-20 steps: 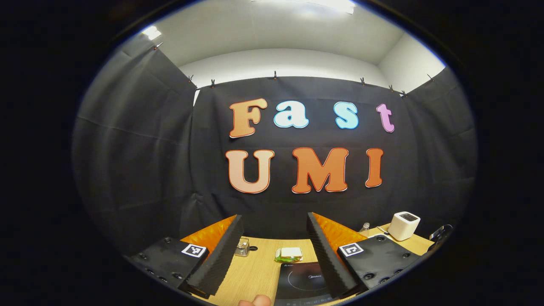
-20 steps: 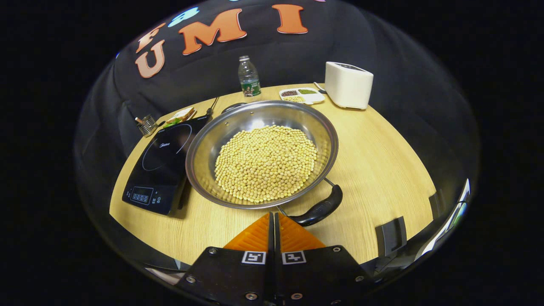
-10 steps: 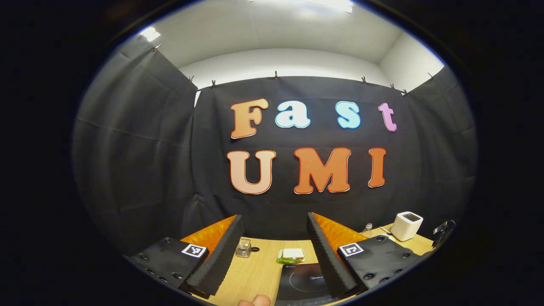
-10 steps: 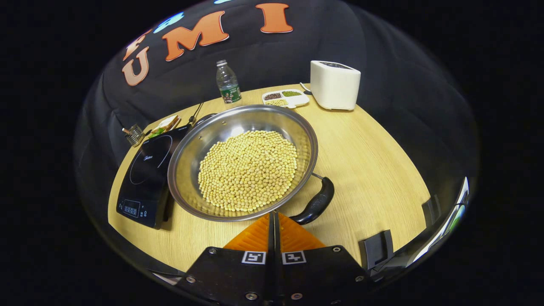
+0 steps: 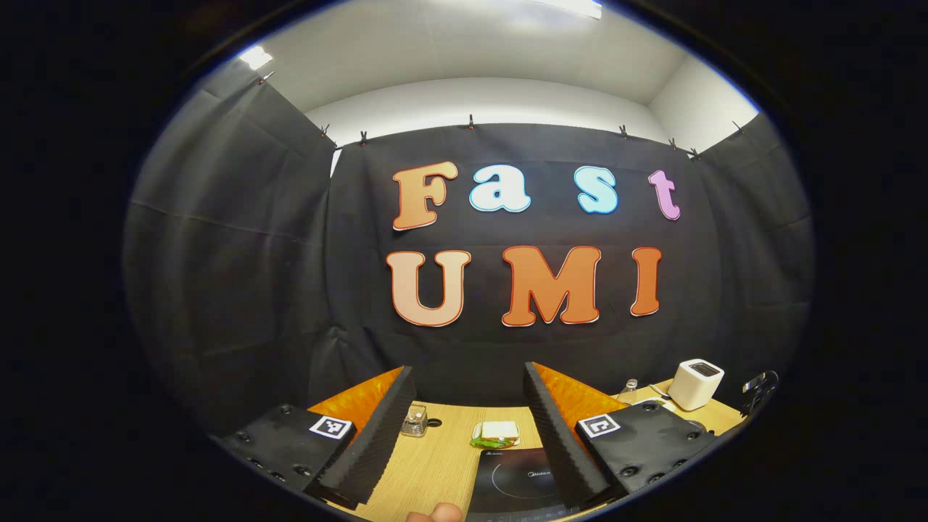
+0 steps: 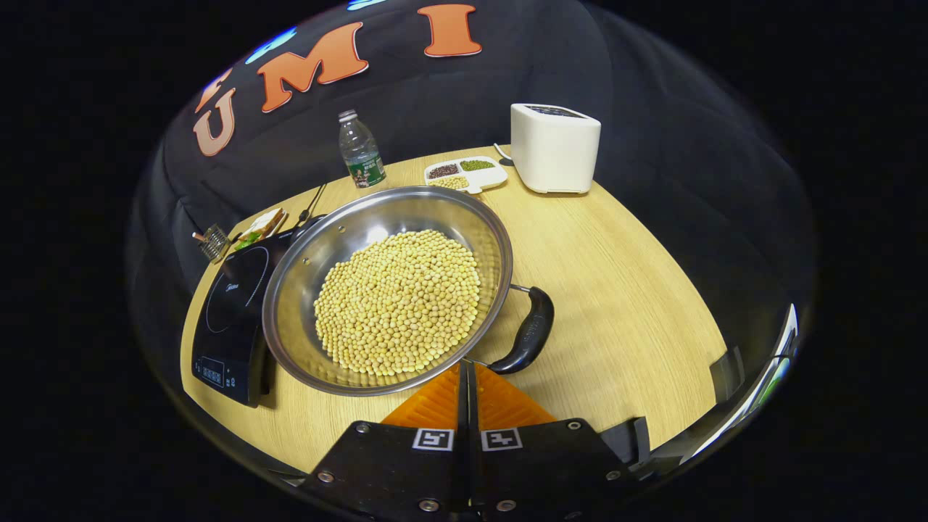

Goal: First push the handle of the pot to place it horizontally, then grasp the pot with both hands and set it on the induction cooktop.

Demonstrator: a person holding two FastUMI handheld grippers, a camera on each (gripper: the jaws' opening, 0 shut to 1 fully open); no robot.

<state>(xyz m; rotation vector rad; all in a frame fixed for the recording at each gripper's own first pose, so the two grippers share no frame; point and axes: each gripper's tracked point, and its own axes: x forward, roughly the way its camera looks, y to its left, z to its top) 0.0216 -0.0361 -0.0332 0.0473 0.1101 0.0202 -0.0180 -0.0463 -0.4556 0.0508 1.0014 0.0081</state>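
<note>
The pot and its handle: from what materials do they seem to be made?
The pot looks like polished steel: its bare inner wall is silvery and mirrors the light. The handle looks like dark moulded plastic, smooth with a dull shine, though rubber is possible.

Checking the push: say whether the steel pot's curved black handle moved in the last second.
Yes. The curved black handle has swung round the steel pot, away from the near edge of the wooden table, toward the white boxy appliance.

Recording booth, black cloth wall (image 5: 239, 290), round wooden table (image 6: 623, 290)
</note>
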